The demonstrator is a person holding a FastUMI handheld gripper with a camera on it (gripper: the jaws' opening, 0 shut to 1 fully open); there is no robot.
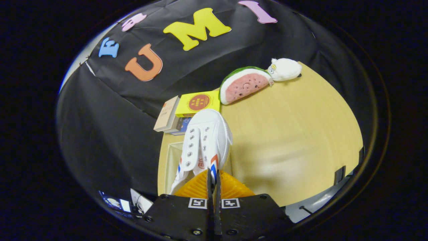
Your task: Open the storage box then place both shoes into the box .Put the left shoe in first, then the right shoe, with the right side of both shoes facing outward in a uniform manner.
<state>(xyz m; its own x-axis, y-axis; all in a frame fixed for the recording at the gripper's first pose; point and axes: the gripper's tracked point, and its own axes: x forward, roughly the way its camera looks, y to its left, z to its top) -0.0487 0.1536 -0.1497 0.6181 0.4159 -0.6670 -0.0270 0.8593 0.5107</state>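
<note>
Gripper view, one moment, entries listed from the fingers outward, all places referred to the white shoe.

- Gripper (213,177) — fingers drawn together, clamped on the collar edge of the white shoe (204,142) at its heel end; only a thin strip of material sits between them.
- White shoe — canvas, metal eyelets, red-and-blue stripes on its side; toe points away from the fingers. It hangs tilted, lifted off the desk (294,134).
- Storage box (169,157) — pale open rim showing beneath and beside the shoe's eyelet side. Shoe is above it, not yet lying inside. Which shoe of the pair this is cannot be told.
- Stack of small boxes (187,112) — yellow one on top, just beyond the shoe's toe.
- Watermelon plush (245,85) and white plush (284,69) — well beyond the toe, against the booth wall.

Risk, as judgement: the hold is narrow and at one end, so the shoe may swing or slip free during lowering. A swinging toe could catch the box rim or knock the stack. Released while twisted, the shoe might settle with the wrong side outward.
</note>
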